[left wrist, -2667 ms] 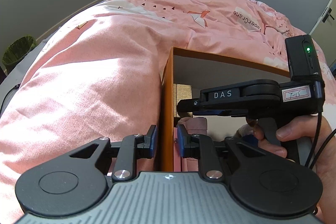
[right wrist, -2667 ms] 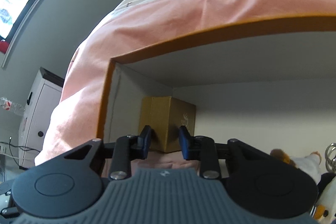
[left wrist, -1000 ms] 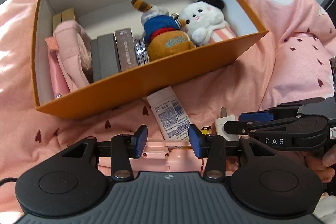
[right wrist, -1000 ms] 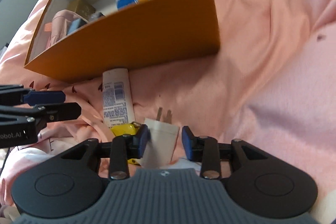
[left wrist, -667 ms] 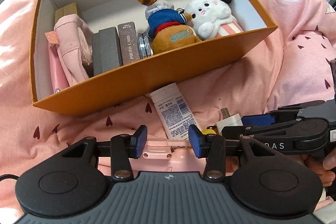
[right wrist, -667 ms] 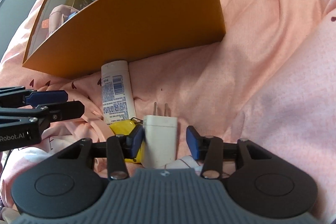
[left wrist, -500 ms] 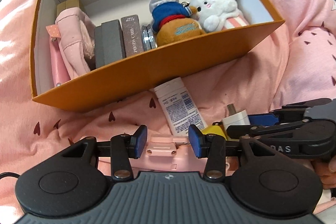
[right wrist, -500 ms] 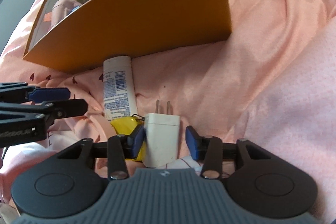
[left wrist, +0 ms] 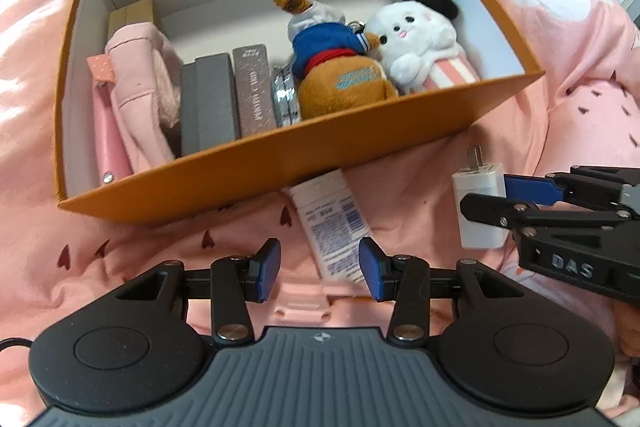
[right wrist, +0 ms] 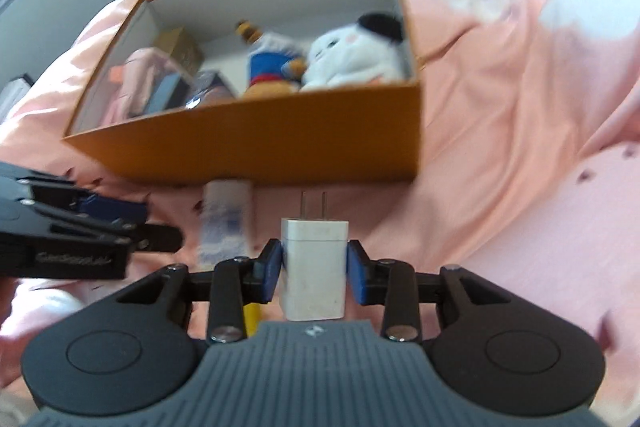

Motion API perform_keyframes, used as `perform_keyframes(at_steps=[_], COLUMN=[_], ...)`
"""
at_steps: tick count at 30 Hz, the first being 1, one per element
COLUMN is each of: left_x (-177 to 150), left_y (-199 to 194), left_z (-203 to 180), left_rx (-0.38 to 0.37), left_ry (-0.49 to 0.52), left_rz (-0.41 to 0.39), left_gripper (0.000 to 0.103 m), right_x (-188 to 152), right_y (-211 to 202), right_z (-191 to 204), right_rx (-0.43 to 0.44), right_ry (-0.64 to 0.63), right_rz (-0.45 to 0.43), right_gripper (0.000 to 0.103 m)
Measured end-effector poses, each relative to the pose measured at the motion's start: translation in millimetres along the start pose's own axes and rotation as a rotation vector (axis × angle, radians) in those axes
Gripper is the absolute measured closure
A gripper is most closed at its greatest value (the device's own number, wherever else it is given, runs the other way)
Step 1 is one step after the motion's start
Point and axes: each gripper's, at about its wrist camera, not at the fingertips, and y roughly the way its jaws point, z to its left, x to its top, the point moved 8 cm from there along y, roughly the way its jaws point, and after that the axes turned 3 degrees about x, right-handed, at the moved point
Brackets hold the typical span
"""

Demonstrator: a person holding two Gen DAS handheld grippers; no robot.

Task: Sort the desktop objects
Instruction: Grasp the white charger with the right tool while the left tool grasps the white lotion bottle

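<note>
My right gripper (right wrist: 314, 267) is shut on a white plug charger (right wrist: 314, 279), prongs pointing forward, held just above the pink quilt. In the left wrist view the charger (left wrist: 476, 227) hangs at the right in that gripper (left wrist: 492, 199). My left gripper (left wrist: 320, 269) stands open low over the quilt. Its pads are bare, and a pink item (left wrist: 304, 303) lies under them, mostly hidden. A white tube (left wrist: 328, 223) lies in front of the orange box (left wrist: 280, 163), with one end at the box's front wall.
The box holds two plush toys (left wrist: 332, 67), grey and brown cases (left wrist: 212, 103) and a pink pouch (left wrist: 136, 95). A yellow object (right wrist: 252, 319) lies on the quilt under my right gripper. Pink quilt (right wrist: 520, 107) surrounds everything. The left gripper (right wrist: 160, 225) shows at the left of the right wrist view.
The right gripper's jaws have shut on the charger and raised it off the quilt. The yellow object stayed on the quilt. The left gripper has barely moved.
</note>
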Motion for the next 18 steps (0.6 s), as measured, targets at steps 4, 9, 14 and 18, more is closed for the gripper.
perform_keyframes(at_steps=[4,9,14,18], left_x=[7.0,10.6,9.0,8.7], left_y=[7.1,25.8,43.6,50.7], left_z=[-2.7,-3.7,-4.3,-5.4], left_rx=[-0.016,-0.018,-0.012,-0.043], left_ry=[-0.02,-0.041,-0.051,-0.078], left_rz=[-0.011,0.013,0.045,0.049], left_gripper=[0.053,0.053,0.053,0.051], right_x=[-3.0,-13.1,-18.7,-19.4], right_y=[15.1,24.3,26.4,29.9], right_z=[-15.6,-20.5,-19.2,-15.5], right_rx=[0.004,0.057,0.077,0.081], right_ry=[0.063,0.116,0.133,0.13], right_rz=[0.049,0.095,0.107,0.111], right_gripper=[0.066,0.066,0.066,0.066])
